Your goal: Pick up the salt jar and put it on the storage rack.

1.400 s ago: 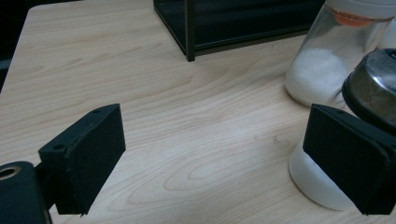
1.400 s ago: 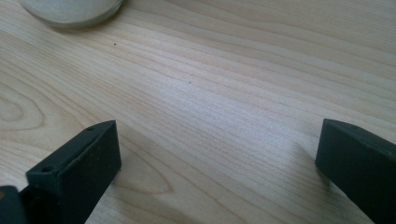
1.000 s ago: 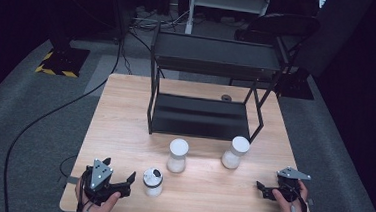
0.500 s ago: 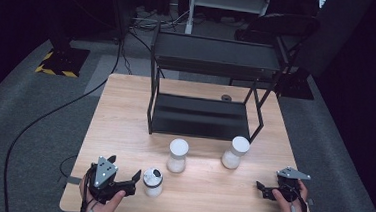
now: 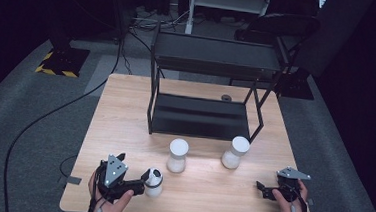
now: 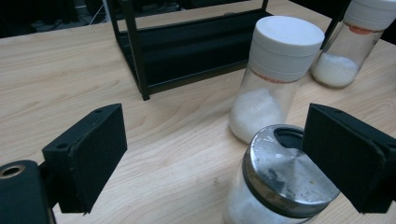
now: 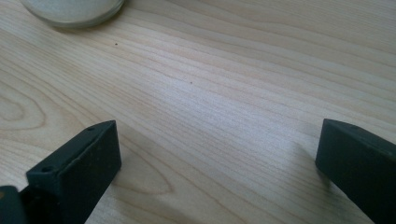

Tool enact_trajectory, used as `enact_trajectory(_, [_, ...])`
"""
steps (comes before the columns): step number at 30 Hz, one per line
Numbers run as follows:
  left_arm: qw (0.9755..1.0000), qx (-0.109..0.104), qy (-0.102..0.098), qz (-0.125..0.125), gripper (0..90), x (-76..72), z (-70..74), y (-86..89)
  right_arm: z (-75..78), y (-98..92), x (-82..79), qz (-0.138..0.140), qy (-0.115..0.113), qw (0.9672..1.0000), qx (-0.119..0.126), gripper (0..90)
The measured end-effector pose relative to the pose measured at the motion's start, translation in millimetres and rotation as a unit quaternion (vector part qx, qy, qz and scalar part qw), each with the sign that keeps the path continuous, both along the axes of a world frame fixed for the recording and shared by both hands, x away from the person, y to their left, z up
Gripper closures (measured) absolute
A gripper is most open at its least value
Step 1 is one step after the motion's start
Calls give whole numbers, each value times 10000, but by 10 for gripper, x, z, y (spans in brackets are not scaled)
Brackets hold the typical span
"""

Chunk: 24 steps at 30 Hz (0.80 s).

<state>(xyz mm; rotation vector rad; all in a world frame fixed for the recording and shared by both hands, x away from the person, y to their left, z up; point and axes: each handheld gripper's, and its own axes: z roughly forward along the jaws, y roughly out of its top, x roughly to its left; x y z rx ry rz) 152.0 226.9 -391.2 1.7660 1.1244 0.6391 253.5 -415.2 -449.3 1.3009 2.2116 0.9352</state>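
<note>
Metal-lidded jar (image 5: 154, 182): upright near the table's (image 5: 125, 111) front edge, left of centre, white powder inside; the left gripper (image 6: 215, 158) has just been closing, jaws spread with the jar between them, one jaw at its lid, contact unclear. Two white-capped jars (image 5: 178, 155) (image 5: 236, 152): mid-table before the black rack (image 5: 202, 87). Right gripper (image 5: 265, 189): front right corner, jaws spread over bare wood.

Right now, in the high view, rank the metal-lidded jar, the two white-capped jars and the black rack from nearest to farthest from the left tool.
1. Metal-lidded jar, right at the left tool.
2. White-capped jar, mid-table beyond it.
3. Second white-capped jar, farther toward the right.
4. Black rack, at the table's far side.
</note>
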Motion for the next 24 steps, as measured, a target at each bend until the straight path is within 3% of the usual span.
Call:
enact_trajectory(8, [10000,10,24,49,65,-10,47,-144,0,-3,3,13,0,10000,-1,0])
enact_trajectory(24, [9999,24,41,-139,60,-3,96,-350,1,-8,8,40,4,10000,3,0])
